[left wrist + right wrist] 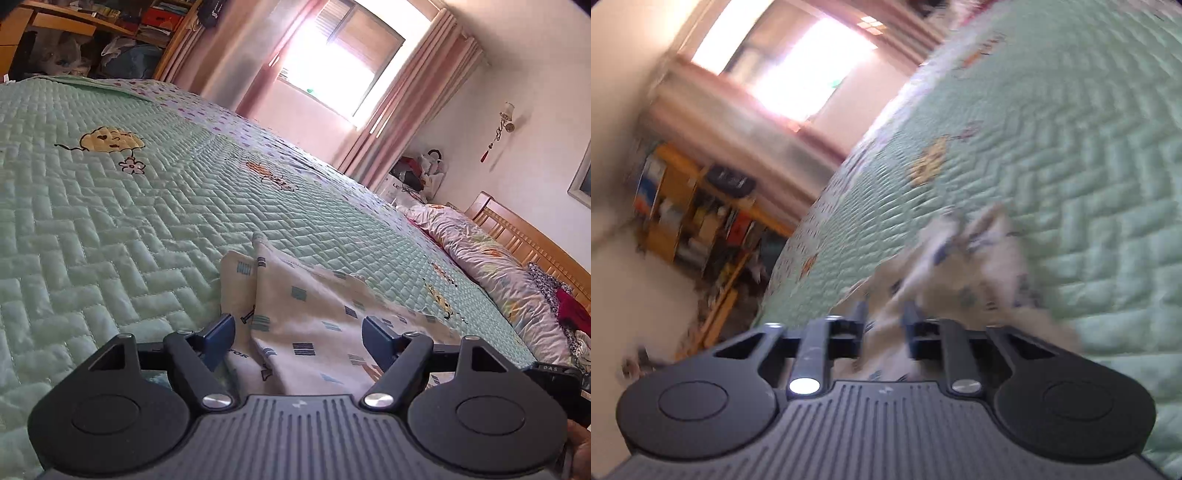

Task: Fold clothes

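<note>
**Cloth on the quilt, one gripper wide, one pinching**

In the left wrist view we see the left gripper (pixel 298 334) at the bottom centre with its jaws standing well apart; the patterned cream garment (pixel 314 317) lies between them on the green quilted bedspread (pixel 110 229), touched by neither pad as far as we can tell. In the right wrist view (badly blurred) the right gripper (pixel 884 317) sits at bottom centre, jaws drawn together on a fold of the garment (pixel 975 266), which trails toward the frame's middle over the bedspread (pixel 1089 166).
</note>
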{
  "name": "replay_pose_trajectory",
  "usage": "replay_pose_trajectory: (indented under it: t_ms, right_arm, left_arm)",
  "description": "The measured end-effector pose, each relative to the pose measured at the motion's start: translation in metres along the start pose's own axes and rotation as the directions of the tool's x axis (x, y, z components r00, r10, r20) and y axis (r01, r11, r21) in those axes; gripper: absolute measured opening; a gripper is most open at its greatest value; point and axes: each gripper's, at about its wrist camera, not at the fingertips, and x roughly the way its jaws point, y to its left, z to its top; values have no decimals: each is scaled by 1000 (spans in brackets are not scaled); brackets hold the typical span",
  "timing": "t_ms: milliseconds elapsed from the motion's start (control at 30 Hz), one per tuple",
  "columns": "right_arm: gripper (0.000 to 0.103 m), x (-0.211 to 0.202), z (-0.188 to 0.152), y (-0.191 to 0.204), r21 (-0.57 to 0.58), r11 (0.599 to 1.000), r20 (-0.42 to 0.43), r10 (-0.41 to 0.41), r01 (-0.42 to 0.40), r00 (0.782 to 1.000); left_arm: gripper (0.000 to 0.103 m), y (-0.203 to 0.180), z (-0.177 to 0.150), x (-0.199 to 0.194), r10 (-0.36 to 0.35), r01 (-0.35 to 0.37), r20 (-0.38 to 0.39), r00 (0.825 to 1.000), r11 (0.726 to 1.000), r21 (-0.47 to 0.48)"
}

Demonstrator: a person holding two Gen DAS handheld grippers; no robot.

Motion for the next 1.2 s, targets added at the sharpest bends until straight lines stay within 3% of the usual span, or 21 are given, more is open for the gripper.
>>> replay_pose_trajectory:
  t_ms: [33, 100, 167, 233, 300, 333, 400, 433, 500, 600, 633, 700, 867, 933, 967, 1000, 1067, 1167, 1200]
  right_arm:
    - [12, -16, 4, -7, 10, 998, 71, -61, 61, 996]
    - [23, -48, 7, -13, 39, 994, 155, -111, 106, 982]
    - [35, -67, -2, 1, -27, 998, 150, -55, 59, 987]
    - [51, -73, -29, 28, -154, 988, 60, 40, -31, 997]
    - [66, -73, -58, 50, -266, 954, -68, 127, -141, 990]
    - [66, -71, -69, 53, -297, 939, -115, 144, -172, 983]
    - [65, -72, -70, 40, -291, 948, -116, 99, -129, 988]
    - [50, -73, -70, 33, -285, 953, -113, 73, -103, 991]
    - [37, -84, -56, 16, -204, 977, -87, 48, -65, 995]
    - [40, -112, -48, 14, -232, 972, -3, -31, 30, 1000]
    - [50, -119, -50, 16, -238, 971, 4, -40, 39, 999]
    - [60, -130, -64, 26, -286, 958, 10, -20, 22, 1000]
    - [65, -115, -94, 49, -402, 912, -96, 46, -81, 994]
    - [65, -114, -91, 45, -410, 912, -83, -25, -11, 996]
    - [64, -116, -85, 38, -393, 919, -73, -42, 10, 996]
    - [58, -120, -79, 32, -373, 927, -65, -55, 27, 996]
    - [57, -127, -71, 26, -362, 930, -43, -81, 60, 996]
    - [60, -144, -79, 40, -430, 900, -18, -92, 76, 996]
    - [62, -146, -86, 48, -464, 884, -30, -68, 46, 997]
  left_arm:
    - [78, 1, 0, 0, -5, 5, 3, 1000, 1000, -8]
    - [77, 2, 1, -6, -9, 9, 27, 1000, 1000, -20]
    - [77, 1, 2, -16, -12, 14, 59, 998, 1000, -26]
    - [77, -8, 1, -32, -25, 27, 85, 996, 999, -20]
    - [78, -25, -6, -48, -40, 39, 87, 995, 999, 17]
    - [80, -35, -12, -53, -39, 34, 68, 997, 997, 74]
    - [81, -56, -25, -55, -2, 1, 5, 1000, 977, 213]
    - [81, -63, -33, -52, 40, -28, -39, 998, 959, 282]
    - [80, -68, -43, -51, 97, -63, -80, 992, 936, 346]
    - [80, -59, -38, -62, 116, -100, -40, 992, 951, 291]
    - [80, -58, -37, -67, 127, -118, -17, 992, 955, 274]
    - [81, -60, -37, -78, 125, -126, 21, 992, 957, 263]
    - [80, -75, -50, -89, 95, -90, 6, 995, 923, 375]
    - [82, -80, -56, -90, 94, -78, -19, 995, 906, 415]
    - [82, -79, -58, -84, 144, -111, -45, 989, 895, 432]
    - [82, -74, -58, -79, 179, -130, -80, 981, 897, 423]
    - [83, -54, -56, -71, 190, -134, -139, 972, 933, 335]
    - [80, -48, -49, -98, 174, -160, -32, 984, 953, 257]
    - [80, -48, -49, -108, 169, -164, 0, 986, 956, 242]
